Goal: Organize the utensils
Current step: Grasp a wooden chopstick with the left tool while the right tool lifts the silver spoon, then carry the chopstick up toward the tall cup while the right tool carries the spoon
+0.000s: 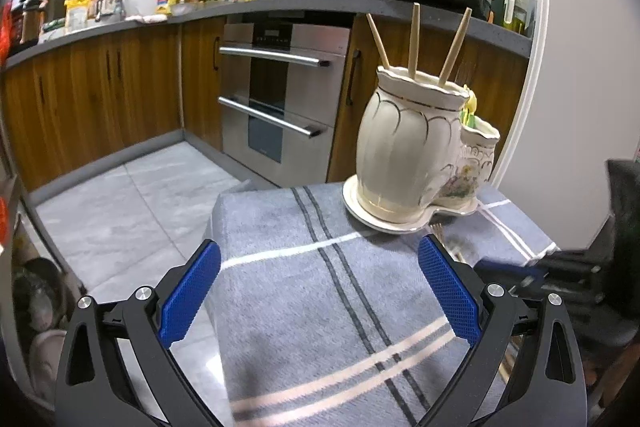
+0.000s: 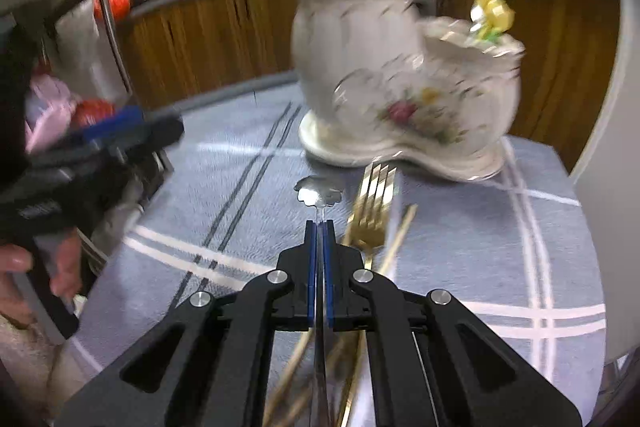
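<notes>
A cream ceramic holder (image 1: 408,147) (image 2: 400,75) with two joined pots stands on its saucer at the far side of a grey striped towel (image 1: 320,307) (image 2: 500,247). Three wooden handles (image 1: 414,43) stick up out of the bigger pot. My left gripper (image 1: 320,245) hangs open over the towel, short of the holder, with nothing between its fingers. My right gripper (image 2: 319,223) is shut on the thin stem of a silver spoon (image 2: 319,191), whose flower-shaped end points at the holder. A gold fork (image 2: 372,203) and a thin gold stick (image 2: 400,231) lie just right of it.
More gold handles lie under the right gripper. The towel covers a small stand with tiled floor (image 1: 132,203) to its left. An oven (image 1: 280,99) and wooden cabinets (image 1: 100,99) stand beyond. A white wall (image 1: 560,107) is close on the right. A hand (image 2: 16,267) holds the left gripper.
</notes>
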The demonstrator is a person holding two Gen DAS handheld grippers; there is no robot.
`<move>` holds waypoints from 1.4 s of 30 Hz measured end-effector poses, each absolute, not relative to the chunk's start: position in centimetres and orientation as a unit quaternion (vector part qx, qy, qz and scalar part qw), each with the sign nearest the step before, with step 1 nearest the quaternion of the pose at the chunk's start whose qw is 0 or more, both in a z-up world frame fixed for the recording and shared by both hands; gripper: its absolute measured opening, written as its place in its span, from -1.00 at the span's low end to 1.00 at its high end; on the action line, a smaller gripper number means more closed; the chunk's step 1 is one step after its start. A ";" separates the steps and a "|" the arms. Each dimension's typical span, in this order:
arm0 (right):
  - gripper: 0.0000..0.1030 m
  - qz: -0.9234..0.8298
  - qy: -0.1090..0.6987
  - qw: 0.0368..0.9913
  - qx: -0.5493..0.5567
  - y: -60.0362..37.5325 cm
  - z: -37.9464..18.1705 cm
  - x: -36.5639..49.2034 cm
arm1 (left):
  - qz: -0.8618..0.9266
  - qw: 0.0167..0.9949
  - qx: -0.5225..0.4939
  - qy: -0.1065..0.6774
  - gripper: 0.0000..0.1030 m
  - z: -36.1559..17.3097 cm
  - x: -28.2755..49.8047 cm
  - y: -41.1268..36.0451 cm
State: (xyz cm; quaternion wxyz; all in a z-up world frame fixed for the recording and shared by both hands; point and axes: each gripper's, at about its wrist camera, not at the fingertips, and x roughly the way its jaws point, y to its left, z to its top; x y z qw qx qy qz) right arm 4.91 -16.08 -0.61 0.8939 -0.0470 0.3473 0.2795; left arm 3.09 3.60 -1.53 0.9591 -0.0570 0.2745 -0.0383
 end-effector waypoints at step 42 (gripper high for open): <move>-0.94 0.291 0.286 0.912 0.044 -23.8 1.5 3.9 | -0.055 0.890 0.042 0.450 -0.89 -6.1 5.1 -8.8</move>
